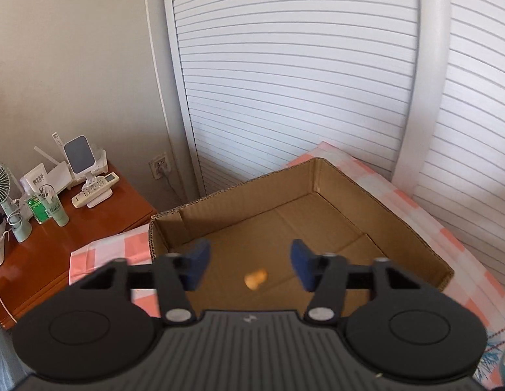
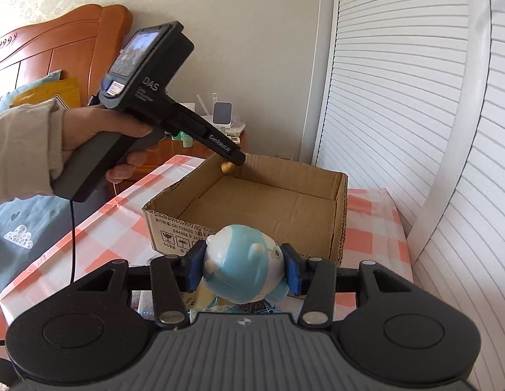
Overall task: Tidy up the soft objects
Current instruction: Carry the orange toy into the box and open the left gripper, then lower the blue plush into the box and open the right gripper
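The blue round toy (image 2: 244,272), clamped in the right tool (image 2: 244,270), goes next into the cardboard box (image 2: 340,215) at centre frame, where the left tool (image 1: 249,262) gapes empty over a small orange piece (image 1: 255,279).

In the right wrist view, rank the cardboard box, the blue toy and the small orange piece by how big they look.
1. Cardboard box, largest.
2. Blue toy, though it sits nearest the camera, which inflates it.
3. Orange piece, clearly smallest, just below the left tool's tip over the box.

Soft, even daylight fills the room; shadows are faint. Fisheye bending curves the slatted doors (image 1: 285,81) strongly toward the edges, with dark vignetting in the corners. The small orange piece (image 1: 255,279) is motion-blurred; the left view is slightly soft overall.
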`<state>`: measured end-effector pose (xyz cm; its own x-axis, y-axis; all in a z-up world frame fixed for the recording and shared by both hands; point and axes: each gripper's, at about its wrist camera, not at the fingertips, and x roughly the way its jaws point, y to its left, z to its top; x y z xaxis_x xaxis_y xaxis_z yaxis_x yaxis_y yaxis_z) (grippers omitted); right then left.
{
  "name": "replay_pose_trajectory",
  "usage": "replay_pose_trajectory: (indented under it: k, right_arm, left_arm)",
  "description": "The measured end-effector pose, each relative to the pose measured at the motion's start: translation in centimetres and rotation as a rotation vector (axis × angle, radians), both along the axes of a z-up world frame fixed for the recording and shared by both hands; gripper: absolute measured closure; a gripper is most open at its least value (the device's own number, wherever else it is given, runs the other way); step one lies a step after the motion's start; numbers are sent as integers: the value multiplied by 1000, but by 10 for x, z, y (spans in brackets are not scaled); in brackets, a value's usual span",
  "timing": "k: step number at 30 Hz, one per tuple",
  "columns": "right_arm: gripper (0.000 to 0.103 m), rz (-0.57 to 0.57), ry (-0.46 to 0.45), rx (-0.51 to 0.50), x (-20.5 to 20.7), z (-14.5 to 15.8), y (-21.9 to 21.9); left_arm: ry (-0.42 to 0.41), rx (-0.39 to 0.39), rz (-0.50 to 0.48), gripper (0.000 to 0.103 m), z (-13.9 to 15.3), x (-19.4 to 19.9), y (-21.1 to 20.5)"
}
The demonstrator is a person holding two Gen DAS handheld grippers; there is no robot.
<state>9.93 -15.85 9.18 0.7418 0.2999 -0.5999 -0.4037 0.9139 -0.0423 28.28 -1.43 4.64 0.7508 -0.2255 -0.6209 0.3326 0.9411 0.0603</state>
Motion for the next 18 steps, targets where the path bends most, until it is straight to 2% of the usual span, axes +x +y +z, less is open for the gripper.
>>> replay_pose_trajectory:
  k: [1,2,7,14,18]
  right_arm:
    - [49,-2,2,1,1,-1,-1]
    - [49,-9,4,-1,2,-2,-2]
    - [49,-21,18,1,10,-7,-4]
    - [49,-39,11,22,17,-2,-7]
    - [49,-47,12,24,25,1,-7]
  left_arm:
    - [-15,-8,21,8,-2,2,3]
    - [-16,-12,31,6,-2,3,5]
    - [-30,-22,13,6,4,-14,13]
    - [-18,-17,-14,3,9,-72,21]
    - [11,-72,-7,2,3,-115,34]
